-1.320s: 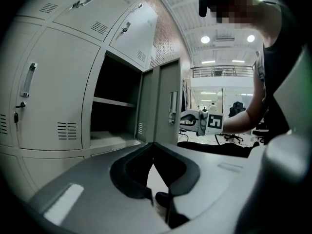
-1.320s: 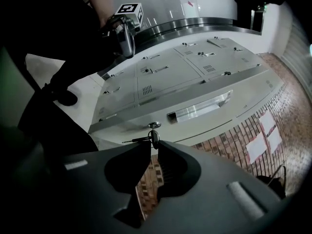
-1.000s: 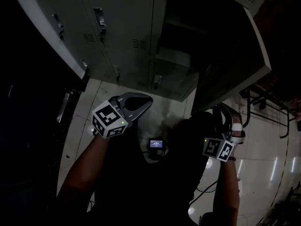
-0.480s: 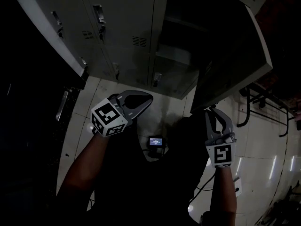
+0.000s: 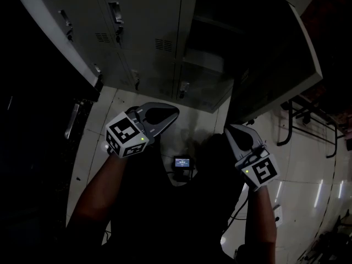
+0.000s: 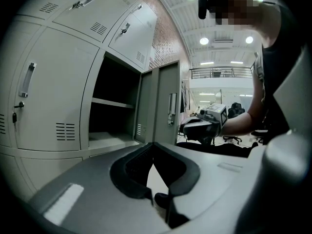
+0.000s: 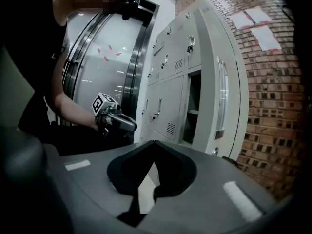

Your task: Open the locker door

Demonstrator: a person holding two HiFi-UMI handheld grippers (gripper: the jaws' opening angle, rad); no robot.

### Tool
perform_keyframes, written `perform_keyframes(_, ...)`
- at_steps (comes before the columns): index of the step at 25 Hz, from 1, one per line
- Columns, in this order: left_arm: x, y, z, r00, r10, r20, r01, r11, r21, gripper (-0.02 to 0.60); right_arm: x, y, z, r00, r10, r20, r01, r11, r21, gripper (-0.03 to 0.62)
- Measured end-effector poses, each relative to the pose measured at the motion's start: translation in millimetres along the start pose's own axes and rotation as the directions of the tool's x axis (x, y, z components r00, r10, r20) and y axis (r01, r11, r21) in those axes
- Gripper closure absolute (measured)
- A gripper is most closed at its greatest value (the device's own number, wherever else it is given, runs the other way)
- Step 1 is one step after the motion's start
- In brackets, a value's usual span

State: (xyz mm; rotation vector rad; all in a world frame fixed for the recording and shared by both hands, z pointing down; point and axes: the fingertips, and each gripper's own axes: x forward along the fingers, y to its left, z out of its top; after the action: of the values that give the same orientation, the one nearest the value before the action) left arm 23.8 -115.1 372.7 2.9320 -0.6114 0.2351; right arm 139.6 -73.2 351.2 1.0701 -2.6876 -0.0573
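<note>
Locker door [image 5: 275, 65]: stands swung wide, turned well out from the locker front with its free edge toward the person. Judged from this, the opening is done or very nearly so.

Open compartment [image 5: 217, 26]: right beside the door, on its hinge side. It is dark inside, with one shelf [image 6: 112, 103] across it, and I can make out nothing stored there.

Door handle [image 7: 222, 97]: a long vertical pull on the door's outer face. Nothing touches it.

Right gripper [image 5: 228, 128]: just below the door's lower free corner in the head view, near it but clear of it. The jaws are brought together tip to tip with nothing between them. It probably hangs here because the door no longer needs a pull.

Left gripper [image 5: 175, 113]: well to the left of the door and lower, in front of the person's body. The jaws are closed tip to tip and carry nothing. It looks idle, as the door is likely a one-handed job.

Neighbouring lockers [image 5: 143, 32]: on the far side of the compartment from the door, all shut, each with its own pull.

Next move, as a guess: little is left. At most, check that the door rests open rather than drifting back toward the compartment.
</note>
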Motion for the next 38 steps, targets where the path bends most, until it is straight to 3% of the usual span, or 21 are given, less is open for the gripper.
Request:
perform_keyframes(8, 0, -1, 2, 1.000, -0.010, 0.006, 0.010, 1.000, 0.006, 0.569, 8, 5, -2, 0.998, 0.053, 0.019, -0.054, 0.996, 0.078, 0.592)
perform_keyframes(38, -1, -3, 1, 1.000, -0.017, 0.006, 0.017, 1.000, 0.007, 0.569, 13, 8, -7, 0.999, 0.054, -0.003, -0.053, 0.996, 0.070, 0.594)
